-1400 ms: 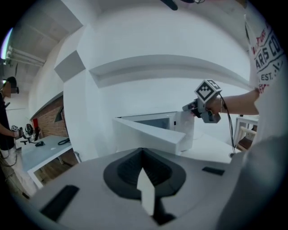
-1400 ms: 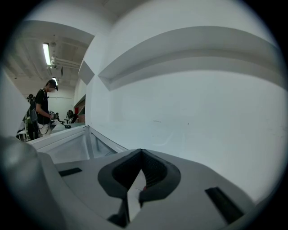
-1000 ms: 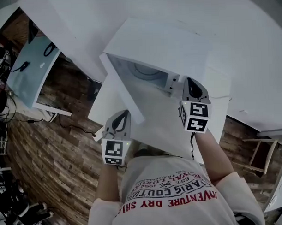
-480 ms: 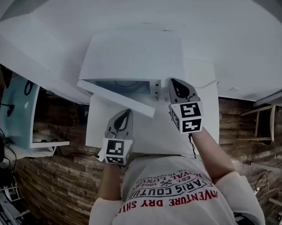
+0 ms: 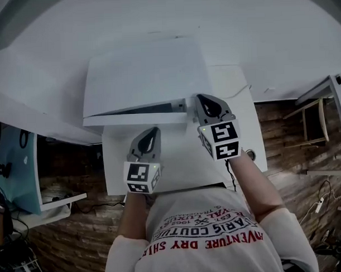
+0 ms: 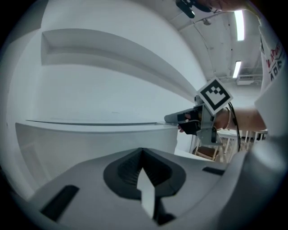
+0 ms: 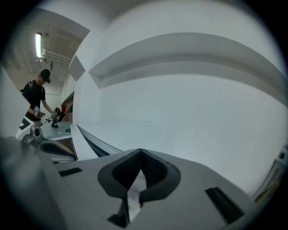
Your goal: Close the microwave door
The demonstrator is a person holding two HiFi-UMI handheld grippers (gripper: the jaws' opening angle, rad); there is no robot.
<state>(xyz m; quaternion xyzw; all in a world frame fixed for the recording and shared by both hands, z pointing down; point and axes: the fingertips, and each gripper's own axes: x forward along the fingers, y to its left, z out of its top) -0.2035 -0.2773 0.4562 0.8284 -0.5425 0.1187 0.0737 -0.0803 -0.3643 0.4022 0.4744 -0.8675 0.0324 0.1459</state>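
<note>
A white microwave (image 5: 146,72) stands at the back of a white table (image 5: 246,135). Its door (image 5: 133,119) lies almost flat against the front, with only a thin dark slit left above it. My right gripper (image 5: 204,105) is shut and empty, its tip against the door's right end. In the left gripper view that right gripper (image 6: 186,119) touches the end of the door's top edge (image 6: 90,123). My left gripper (image 5: 149,140) hangs shut and empty over the table, a little in front of the door. The right gripper view shows the door (image 7: 83,139) as a narrow wedge.
A wooden chair (image 5: 312,119) stands to the right of the table. A pale blue table (image 5: 18,168) is at the left over the wooden floor. In the right gripper view a person (image 7: 36,99) works at a far bench.
The door has swung from wide open to nearly flat against the microwave. My right gripper moved with it, staying at its free end. The left gripper barely moved.
</note>
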